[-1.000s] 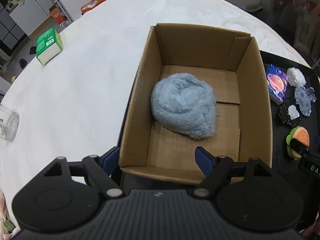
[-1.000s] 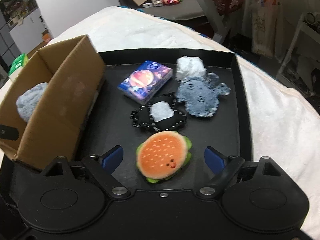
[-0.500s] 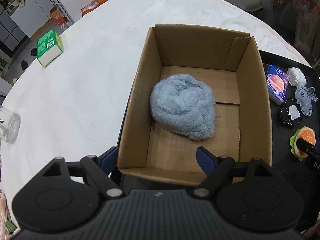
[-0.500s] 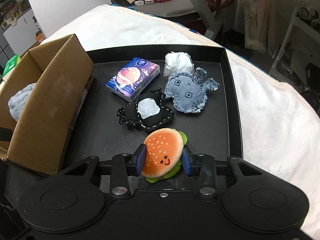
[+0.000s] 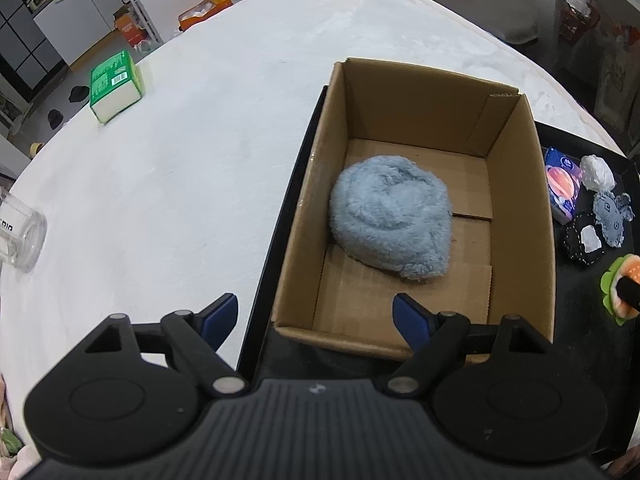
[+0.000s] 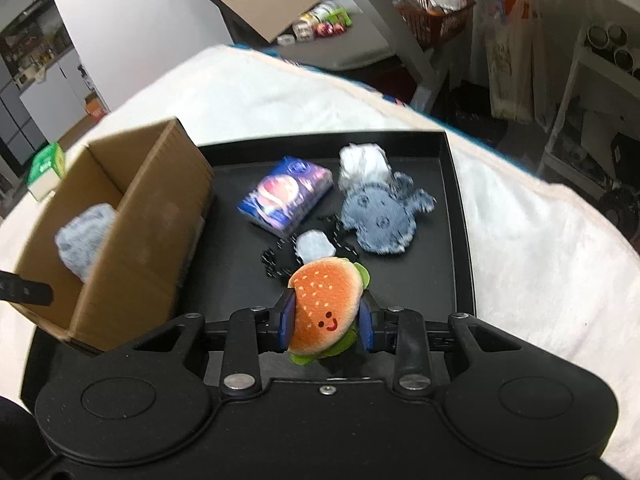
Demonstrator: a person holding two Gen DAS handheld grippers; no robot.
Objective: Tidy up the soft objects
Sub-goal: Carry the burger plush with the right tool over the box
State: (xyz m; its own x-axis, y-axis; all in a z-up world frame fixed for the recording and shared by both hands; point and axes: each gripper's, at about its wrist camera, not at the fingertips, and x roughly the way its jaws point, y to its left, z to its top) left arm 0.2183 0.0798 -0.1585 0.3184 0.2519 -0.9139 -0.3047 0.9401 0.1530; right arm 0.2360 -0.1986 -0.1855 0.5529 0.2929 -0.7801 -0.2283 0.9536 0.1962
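A smiling burger plush [image 6: 324, 288] sits squeezed between the blue pads of my right gripper [image 6: 327, 318], whose jaws are still closing on it; it hangs just above the black tray [image 6: 420, 280]. On the tray behind it lie a black stitched pad [image 6: 312, 246], a denim plush [image 6: 380, 220], a tissue pack [image 6: 286, 196] and a white crumpled wad [image 6: 362, 160]. The cardboard box [image 5: 516, 216] holds a fluffy blue cloth [image 5: 390, 228]. My left gripper [image 5: 315, 318] stands open over the box's near edge, holding nothing. The burger plush [image 5: 622, 280] shows at that view's right edge.
A white fuzzy cloth covers the table [image 5: 200, 180]. A green box [image 5: 114, 86] lies at its far left and a glass jar [image 5: 18, 236] at the left edge. The cardboard box stands on the tray's left part.
My right gripper has shut on the burger plush and raised it slightly off the tray. The left gripper has stayed in place, still open.
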